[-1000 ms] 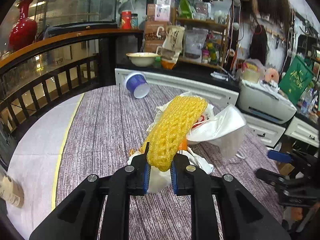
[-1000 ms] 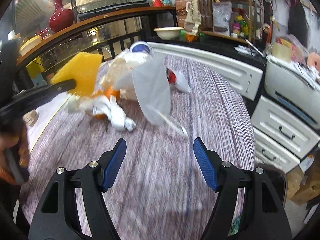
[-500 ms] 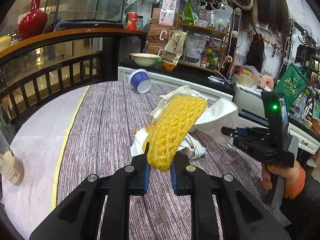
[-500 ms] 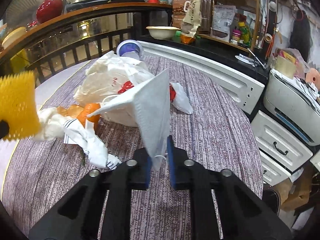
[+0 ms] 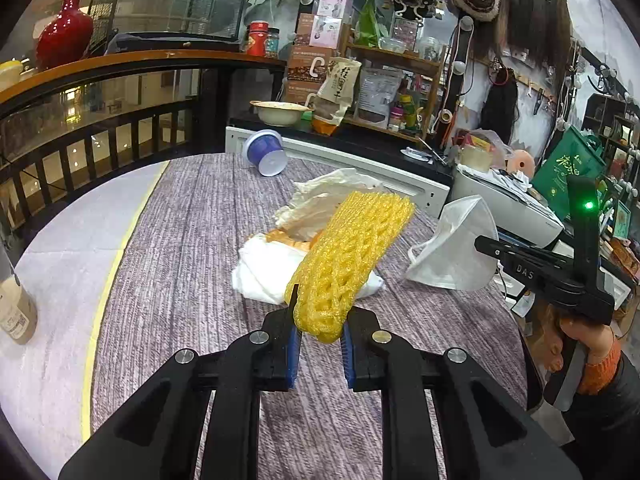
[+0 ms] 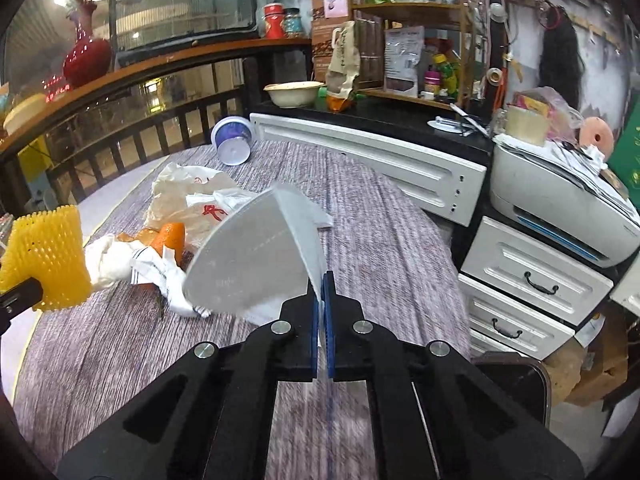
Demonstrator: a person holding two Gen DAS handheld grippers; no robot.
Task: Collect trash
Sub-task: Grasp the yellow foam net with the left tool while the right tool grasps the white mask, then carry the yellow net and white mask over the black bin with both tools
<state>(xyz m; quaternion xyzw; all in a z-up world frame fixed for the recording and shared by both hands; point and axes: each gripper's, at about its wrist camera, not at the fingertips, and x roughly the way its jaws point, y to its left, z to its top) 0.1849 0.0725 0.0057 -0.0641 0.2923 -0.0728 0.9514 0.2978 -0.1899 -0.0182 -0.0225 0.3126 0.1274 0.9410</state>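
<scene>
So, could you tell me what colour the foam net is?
Yellow; the foam net shows best in the left wrist view.

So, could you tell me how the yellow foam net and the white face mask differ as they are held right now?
The yellow foam net is an open, bright yellow mesh sleeve; the white face mask is smooth, solid and folded flat. The net sits in the left gripper, the mask in the right gripper, pinched at its edge. Both are clamped and lifted off the table.

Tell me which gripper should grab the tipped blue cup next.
Neither yet: left gripper clamps the yellow foam net, right gripper clamps the white mask. The blue cup lies far off.
</scene>
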